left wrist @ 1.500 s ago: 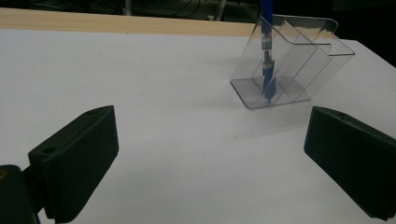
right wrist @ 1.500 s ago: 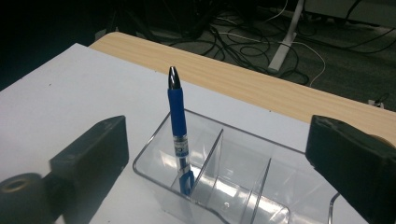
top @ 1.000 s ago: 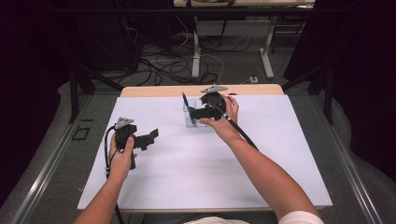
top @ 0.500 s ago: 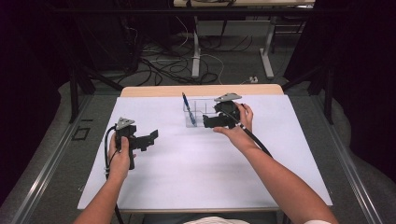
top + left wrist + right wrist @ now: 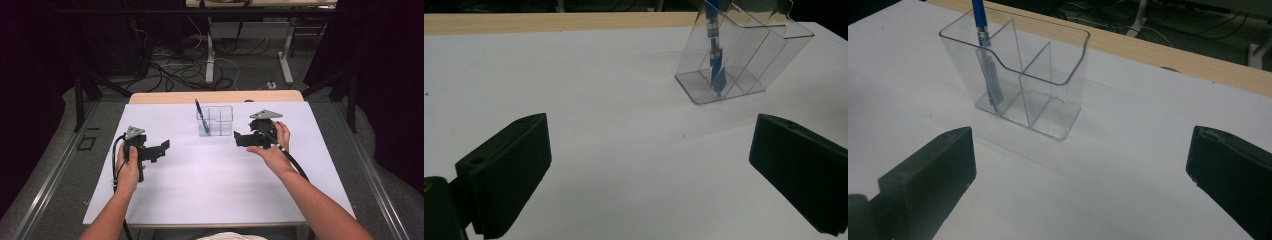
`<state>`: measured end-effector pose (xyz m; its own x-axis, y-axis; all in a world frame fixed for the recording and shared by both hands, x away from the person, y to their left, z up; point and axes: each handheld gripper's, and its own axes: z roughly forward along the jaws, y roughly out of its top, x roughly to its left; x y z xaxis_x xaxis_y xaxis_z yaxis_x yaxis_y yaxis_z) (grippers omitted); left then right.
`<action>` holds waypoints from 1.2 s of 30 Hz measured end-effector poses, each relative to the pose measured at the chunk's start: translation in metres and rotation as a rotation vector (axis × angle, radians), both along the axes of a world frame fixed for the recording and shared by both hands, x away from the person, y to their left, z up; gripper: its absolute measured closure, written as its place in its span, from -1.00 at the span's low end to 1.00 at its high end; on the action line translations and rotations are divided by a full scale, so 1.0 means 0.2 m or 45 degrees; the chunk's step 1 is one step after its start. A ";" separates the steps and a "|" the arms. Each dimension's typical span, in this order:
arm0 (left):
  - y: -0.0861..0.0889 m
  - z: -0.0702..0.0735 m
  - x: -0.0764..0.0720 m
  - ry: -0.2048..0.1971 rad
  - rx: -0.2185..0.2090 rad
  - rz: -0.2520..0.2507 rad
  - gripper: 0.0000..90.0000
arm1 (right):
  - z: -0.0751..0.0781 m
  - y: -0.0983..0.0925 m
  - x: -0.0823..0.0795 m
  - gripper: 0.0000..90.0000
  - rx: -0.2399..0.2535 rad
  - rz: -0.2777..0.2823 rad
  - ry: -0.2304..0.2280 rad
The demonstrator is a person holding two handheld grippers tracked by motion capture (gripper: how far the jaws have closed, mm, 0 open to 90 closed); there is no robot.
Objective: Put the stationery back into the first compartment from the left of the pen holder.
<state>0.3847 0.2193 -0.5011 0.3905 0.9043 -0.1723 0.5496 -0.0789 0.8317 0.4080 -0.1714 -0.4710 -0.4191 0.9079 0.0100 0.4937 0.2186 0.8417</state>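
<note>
A clear plastic holder (image 5: 215, 120) with inner dividers stands near the back middle of the white table top. A blue pen (image 5: 201, 116) leans in its left compartment, tip down. The holder (image 5: 744, 55) and pen (image 5: 714, 55) lie ahead of my left gripper's jaws. From the right gripper view the holder (image 5: 1023, 80) stands close ahead, the pen (image 5: 983, 35) at its far left. My left gripper (image 5: 162, 148) hovers open at the table's left, nothing between its jaws. My right gripper (image 5: 240, 139) is open just right of the holder, clear of it.
The white sheet (image 5: 210, 185) covers the table; a strip of bare wood (image 5: 215, 96) shows along the far edge. Beyond the table lie floor cables (image 5: 165, 75) and desk legs (image 5: 286, 55). Dark curtains stand at both sides.
My right gripper has drawn back to the right, away from the holder, leaving the pen standing in it. The left gripper has barely moved.
</note>
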 end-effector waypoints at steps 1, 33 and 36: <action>0.00 0.00 0.00 -0.001 0.000 0.001 -0.93 | 0.00 -0.02 -0.01 -1.00 0.006 -0.007 0.003; 0.00 0.00 0.00 0.001 -0.010 0.013 -0.93 | -0.22 -0.40 -0.11 -1.00 0.086 -0.194 0.103; 0.00 0.00 0.00 -0.001 -0.008 0.011 -0.93 | -0.22 -0.41 -0.11 -1.00 0.074 -0.194 0.096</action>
<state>0.3852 0.2202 -0.5010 0.3826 0.9067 -0.1773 0.5495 -0.0690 0.8326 0.3860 -0.2528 -0.5157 -0.2725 0.9579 0.0905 0.5795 0.0884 0.8102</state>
